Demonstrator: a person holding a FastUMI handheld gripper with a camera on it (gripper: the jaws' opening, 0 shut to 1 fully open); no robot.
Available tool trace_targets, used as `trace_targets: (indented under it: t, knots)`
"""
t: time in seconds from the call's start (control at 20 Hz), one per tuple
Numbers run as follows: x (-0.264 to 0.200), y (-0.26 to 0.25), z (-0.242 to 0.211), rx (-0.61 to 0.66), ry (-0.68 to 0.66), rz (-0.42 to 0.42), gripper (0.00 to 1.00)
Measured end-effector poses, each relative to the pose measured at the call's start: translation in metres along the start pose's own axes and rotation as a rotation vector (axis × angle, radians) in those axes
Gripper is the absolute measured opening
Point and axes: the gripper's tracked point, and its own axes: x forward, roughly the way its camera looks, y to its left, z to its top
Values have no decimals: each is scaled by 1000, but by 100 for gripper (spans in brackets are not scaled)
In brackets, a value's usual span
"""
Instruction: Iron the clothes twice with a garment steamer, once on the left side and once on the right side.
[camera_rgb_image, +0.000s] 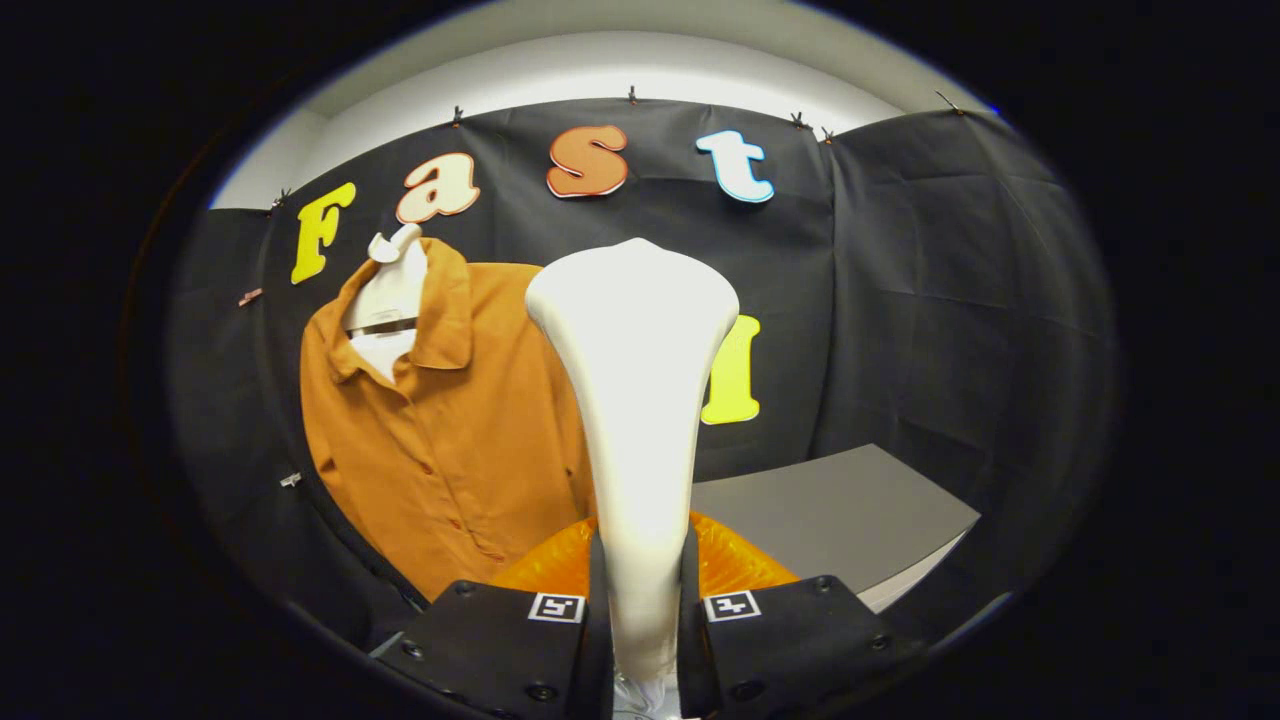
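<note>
while clamped: tongs (640, 620), glossy flared steamer (634, 400)

Your garment steamer (632, 400) is white, standing upright with its narrow handle clamped between the tongs (641, 610) and its broad head flaring out at the top. The clothes, a rust-orange buttoned shirt (440, 420) with a collar, hang flat on a hanger just left of and beyond the steamer.

A grey table (850, 500) stands against the booth's black cloth wall (950, 300).
</note>
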Motion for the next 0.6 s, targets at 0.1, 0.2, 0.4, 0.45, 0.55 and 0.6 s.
trace_targets:
  t: [0.1, 0.2, 0.4, 0.45, 0.55, 0.6]
  knots:
    - [-5, 31, -3, -17, -19, 11, 29]
    - [-10, 56, -6, -32, -42, 18, 29]
    - [-11, 93, -19, -37, -65, 11, 29]
    - [-9, 99, -22, -34, -72, 8, 29]
    - [-3, 111, -27, -46, -78, 1, 28]
    - [1, 115, -28, -46, -81, -3, 28]
